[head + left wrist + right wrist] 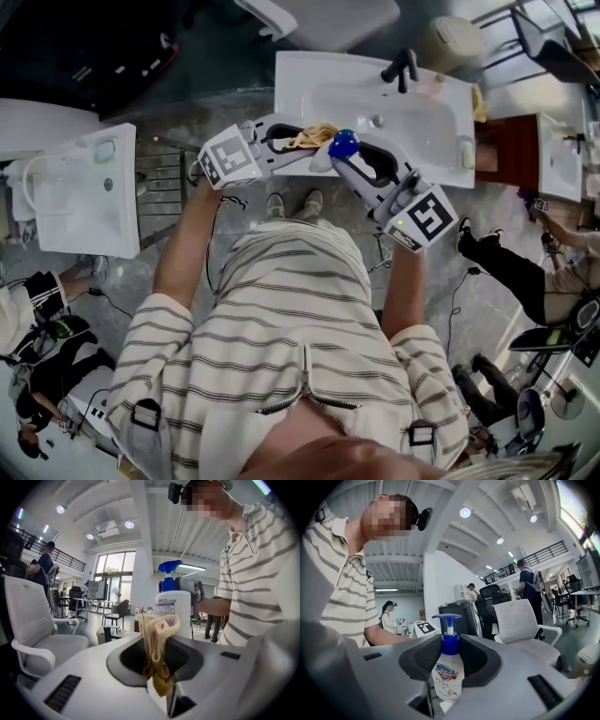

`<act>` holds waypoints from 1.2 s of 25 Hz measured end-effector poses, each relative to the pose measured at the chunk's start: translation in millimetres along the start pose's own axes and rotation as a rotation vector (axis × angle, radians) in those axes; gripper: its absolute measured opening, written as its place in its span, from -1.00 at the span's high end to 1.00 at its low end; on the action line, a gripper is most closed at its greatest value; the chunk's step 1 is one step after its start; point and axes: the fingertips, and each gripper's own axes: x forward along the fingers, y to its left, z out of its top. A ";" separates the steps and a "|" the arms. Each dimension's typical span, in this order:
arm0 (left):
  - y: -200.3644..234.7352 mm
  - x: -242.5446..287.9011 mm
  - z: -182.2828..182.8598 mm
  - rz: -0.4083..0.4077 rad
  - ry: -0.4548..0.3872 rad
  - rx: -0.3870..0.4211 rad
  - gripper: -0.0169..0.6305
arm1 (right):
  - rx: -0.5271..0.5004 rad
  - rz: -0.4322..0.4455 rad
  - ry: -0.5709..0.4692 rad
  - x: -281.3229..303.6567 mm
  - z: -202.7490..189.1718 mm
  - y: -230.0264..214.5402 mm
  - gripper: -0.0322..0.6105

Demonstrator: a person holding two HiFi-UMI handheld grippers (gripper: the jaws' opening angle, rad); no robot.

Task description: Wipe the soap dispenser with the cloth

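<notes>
Right tool was clenched on the dispenser, and the bottle was held in the air over the near edge of the sink. Left tool was clamped on the bunched cloth, which was held just beside the bottle (contact could not be confirmed).

Risks judged:
- The smooth bottle could be twisted out of the grip by sideways rubbing.
- Soap could be discharged if the pump were pressed.
- The narrowly pinched cloth could be dragged free.

A white washbasin with a black faucet stands ahead. A second basin sits at the left. A white office chair stands nearby.
</notes>
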 end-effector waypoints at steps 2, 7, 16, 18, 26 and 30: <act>-1.2 -1.7 -3.6 0.003 0.004 -0.007 0.69 | 0.001 0.000 -0.002 -0.2 0.5 0.1 0.51; -2.6 -5.1 -8.6 0.012 0.011 -0.009 0.69 | 0.006 -0.008 -0.004 -1.6 0.0 -3.7 0.51; -5.5 -18.3 -12.5 0.042 -0.006 -0.055 0.69 | 0.021 -0.022 -0.008 2.3 -2.4 -8.4 0.51; -7.7 -19.7 -12.2 0.047 -0.009 -0.062 0.69 | 0.025 -0.028 -0.007 2.4 -2.6 -9.3 0.51; -9.9 -24.9 -9.3 0.095 -0.024 -0.057 0.69 | 0.041 -0.063 0.006 2.6 -6.4 -15.8 0.51; -6.2 -27.7 -3.4 0.141 -0.043 -0.071 0.69 | 0.063 -0.102 0.019 5.1 -10.1 -23.7 0.51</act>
